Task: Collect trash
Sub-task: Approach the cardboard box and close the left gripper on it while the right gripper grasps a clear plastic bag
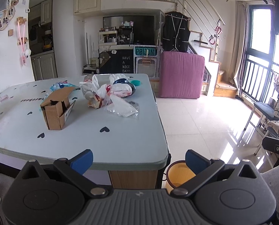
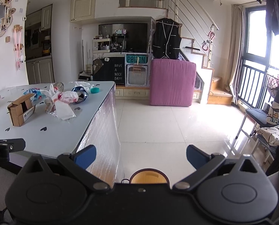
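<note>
Trash (image 1: 109,93) litters the worktop (image 1: 120,140); both tongs (image 1: 138,159) (image 2: 141,156) gape empty, best reaching the cardboard box (image 1: 56,108) first.

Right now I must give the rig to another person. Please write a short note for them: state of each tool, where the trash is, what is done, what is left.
Left tool: open, holding nothing, near the table edge.
Right tool: open, holding nothing, over the floor beside the table.
Trash, all on the table: cardboard box, plastic bags, blue wrapper, can, teal lid.
Orange bin: on the floor by the table corner; what shows of its inside looks empty.
Done: nothing collected, as far as can be seen.
Left: move every piece into the bin.
</note>
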{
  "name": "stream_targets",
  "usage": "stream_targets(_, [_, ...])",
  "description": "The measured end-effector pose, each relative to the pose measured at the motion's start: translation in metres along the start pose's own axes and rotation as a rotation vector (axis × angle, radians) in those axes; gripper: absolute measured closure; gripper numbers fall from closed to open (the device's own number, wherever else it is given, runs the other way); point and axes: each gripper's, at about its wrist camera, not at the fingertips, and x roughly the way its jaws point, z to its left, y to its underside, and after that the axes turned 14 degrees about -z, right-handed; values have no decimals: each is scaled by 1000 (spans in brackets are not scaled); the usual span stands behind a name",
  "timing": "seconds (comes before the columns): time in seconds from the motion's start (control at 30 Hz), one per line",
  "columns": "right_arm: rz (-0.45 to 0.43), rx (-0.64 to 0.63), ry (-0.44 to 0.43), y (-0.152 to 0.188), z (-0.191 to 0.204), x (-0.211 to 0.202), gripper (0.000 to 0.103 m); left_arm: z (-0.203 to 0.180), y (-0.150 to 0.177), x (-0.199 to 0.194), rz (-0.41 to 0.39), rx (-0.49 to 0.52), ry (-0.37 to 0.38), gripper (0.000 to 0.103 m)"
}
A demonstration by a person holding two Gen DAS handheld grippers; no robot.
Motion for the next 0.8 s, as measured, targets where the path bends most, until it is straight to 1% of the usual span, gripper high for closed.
stream_targets(0.17, [11,-5,-6,0,3,4,0,6,-5,5,16,-7,-13,0])
stream_targets(0.4, [21,-11,-29,-4,10,20,0,26,-6,15,26,-18,-65,0])
stream_targets(0.47, [24,-19,-41,-6,15,27,0,36,-8,21,32,-22,-84,0])
stream_targets(0.6, [30,-31,-77,-9,26,47,0,61,-9,34,52,-25,-149,0])
stream_targets(0.67, [29,-33,-94,-10,33,57,0,77,-10,41,58,-44,-174,0])
stream_targets(0.8, [18,-51,-128,-16,54,84,0,107,-14,56,75,-78,-194,0])
